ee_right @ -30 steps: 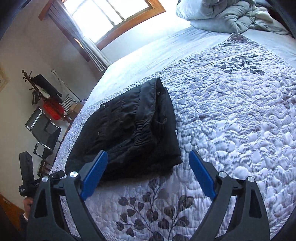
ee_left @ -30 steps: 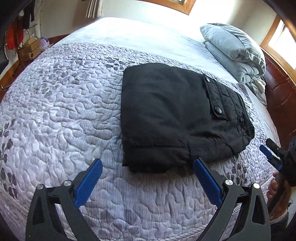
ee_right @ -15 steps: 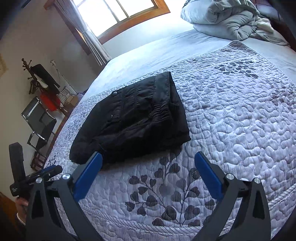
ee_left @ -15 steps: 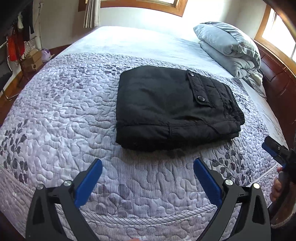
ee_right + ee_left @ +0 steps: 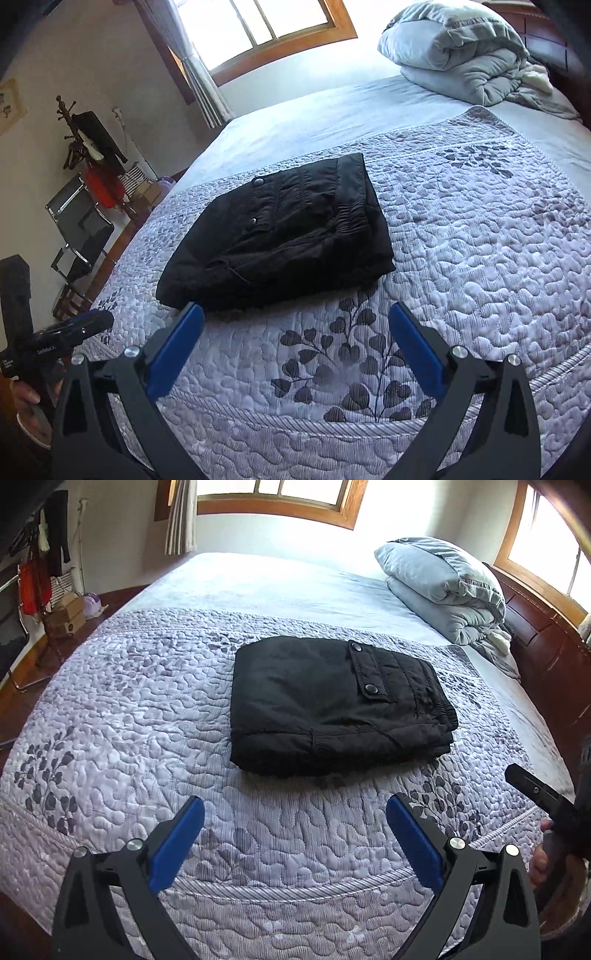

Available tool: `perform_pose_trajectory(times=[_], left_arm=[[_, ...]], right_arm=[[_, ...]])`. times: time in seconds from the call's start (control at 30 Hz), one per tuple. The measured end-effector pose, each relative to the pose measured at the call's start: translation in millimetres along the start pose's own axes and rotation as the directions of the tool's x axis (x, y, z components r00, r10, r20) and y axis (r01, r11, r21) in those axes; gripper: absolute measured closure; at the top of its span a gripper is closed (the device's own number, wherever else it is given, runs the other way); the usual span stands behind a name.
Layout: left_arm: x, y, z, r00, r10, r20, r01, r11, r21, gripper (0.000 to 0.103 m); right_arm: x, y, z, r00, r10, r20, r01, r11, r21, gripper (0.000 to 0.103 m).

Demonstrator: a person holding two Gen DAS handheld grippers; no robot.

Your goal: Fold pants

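On quilted bedspread [image 5: 122, 716], folded black pants [image 5: 332, 705], grey bedding, perhaps pillows [image 5: 443, 587], behind

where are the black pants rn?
The folded black fabric pants lie mid-bed on the grey quilted bedspread, ahead of both open tools in either wrist view, with the blue-grey pillow stack beyond them by the headboard.
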State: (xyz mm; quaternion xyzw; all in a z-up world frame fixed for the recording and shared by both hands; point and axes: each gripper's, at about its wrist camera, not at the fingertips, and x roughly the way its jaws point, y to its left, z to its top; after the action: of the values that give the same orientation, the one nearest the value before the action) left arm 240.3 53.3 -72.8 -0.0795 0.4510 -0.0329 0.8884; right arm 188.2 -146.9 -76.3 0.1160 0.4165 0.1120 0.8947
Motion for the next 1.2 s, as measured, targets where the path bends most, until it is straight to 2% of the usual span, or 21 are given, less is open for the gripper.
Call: perform_pose_trajectory(times=[0.33,0.83,1.2], left_arm=[[-41,-16,2,0.998,-0.010,0.062,0.009,1.000,0.024,0.004],[-51,-25,0,0.998,0.030,0.063,-0.034,0.998,0.052,0.004],[-54,-26,-1,0.997,0.048,0.067,-0.052,0.997,0.061,0.004]], right_arm=[[-19,25,4,0.999,-0.016,0.032,0.018,0.997,-0.069,0.003],[-34,41,11,0.990,-0.140,0.032,0.142,0.984,-0.108,0.003],[-38,45,8,0.984,-0.176,0.029,0.178,0.980,-0.087,0.003]])
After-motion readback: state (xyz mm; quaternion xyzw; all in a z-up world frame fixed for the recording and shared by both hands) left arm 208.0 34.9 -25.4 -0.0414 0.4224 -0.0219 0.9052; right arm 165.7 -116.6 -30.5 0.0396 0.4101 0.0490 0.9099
